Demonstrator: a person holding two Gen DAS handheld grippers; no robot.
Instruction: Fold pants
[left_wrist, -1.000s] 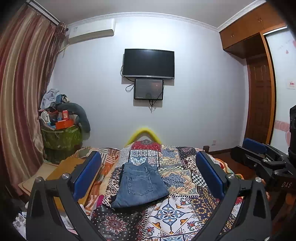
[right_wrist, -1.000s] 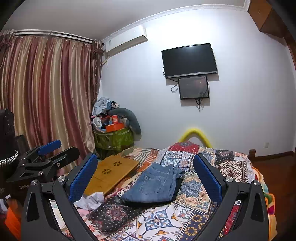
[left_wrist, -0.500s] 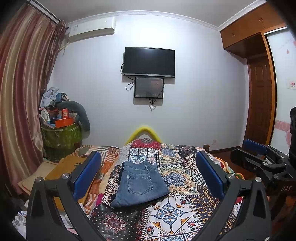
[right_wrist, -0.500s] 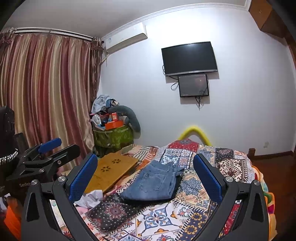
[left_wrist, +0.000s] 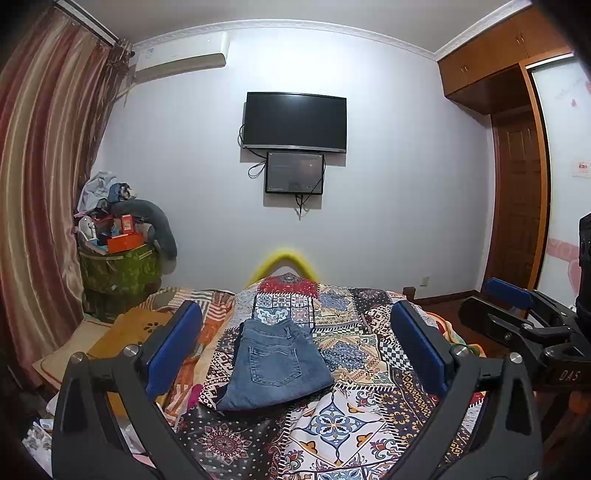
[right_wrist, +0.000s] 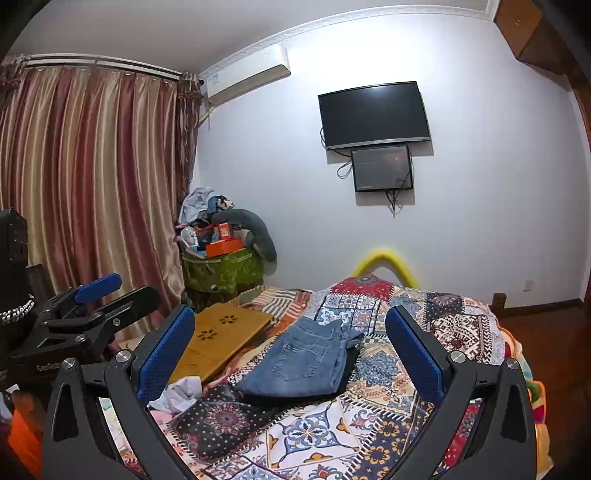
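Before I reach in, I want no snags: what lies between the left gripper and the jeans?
Only the patterned quilt. In the left wrist view, nothing stands between the open left gripper and the folded jeans.

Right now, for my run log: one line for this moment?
jeans: folded on bed | left gripper: open, empty | right gripper: open, empty

Both wrists bedward, pants (left_wrist: 275, 363) shared (seemingly central)
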